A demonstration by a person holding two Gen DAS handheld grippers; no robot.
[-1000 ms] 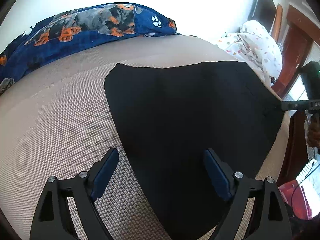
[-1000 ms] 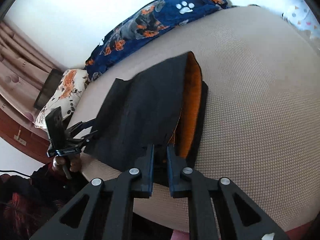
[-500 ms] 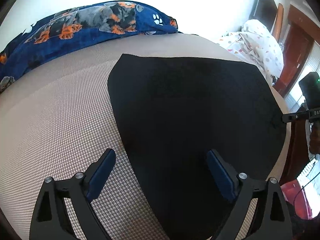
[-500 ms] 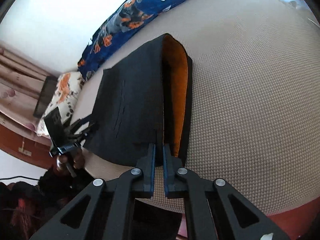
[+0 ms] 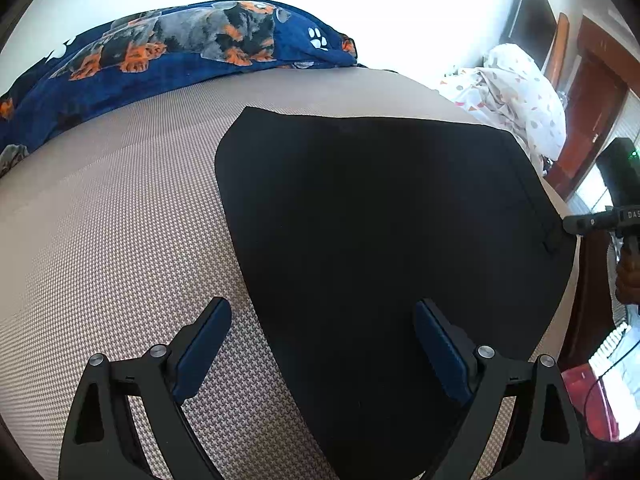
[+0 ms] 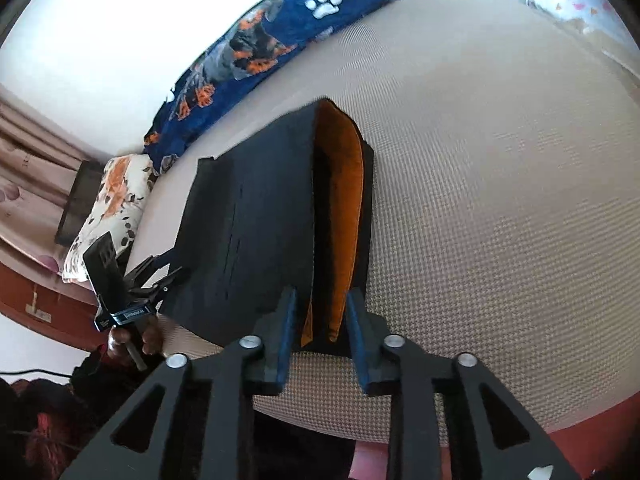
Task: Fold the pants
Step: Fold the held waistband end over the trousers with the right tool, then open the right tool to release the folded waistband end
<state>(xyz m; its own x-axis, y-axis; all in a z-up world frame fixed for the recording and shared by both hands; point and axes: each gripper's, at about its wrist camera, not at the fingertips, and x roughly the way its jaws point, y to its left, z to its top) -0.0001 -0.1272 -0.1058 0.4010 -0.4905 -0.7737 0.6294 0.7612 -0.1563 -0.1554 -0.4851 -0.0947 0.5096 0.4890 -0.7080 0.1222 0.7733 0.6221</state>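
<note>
The black pants (image 5: 376,240) lie folded flat on the beige bed. In the right wrist view they (image 6: 256,232) show an orange lining (image 6: 344,216) along the folded edge. My left gripper (image 5: 324,332) is open and empty, just above the pants' near-left edge. My right gripper (image 6: 320,312) is open, its fingers either side of the pants' near edge with the orange lining between them. The right gripper also shows in the left wrist view (image 5: 596,220), at the pants' right edge. The left gripper shows in the right wrist view (image 6: 156,276), at the pants' left corner.
A blue dog-print blanket (image 5: 172,56) lies along the far side of the bed (image 5: 104,220). A white spotted quilt (image 5: 520,92) is at the far right. A floral pillow (image 6: 108,208) lies at the bed's left end. The bed's near edge drops to a red frame (image 6: 592,428).
My right gripper has opened and let go of the pants' edge, which now lies on the bed. The left gripper stays open and has hardly moved.
</note>
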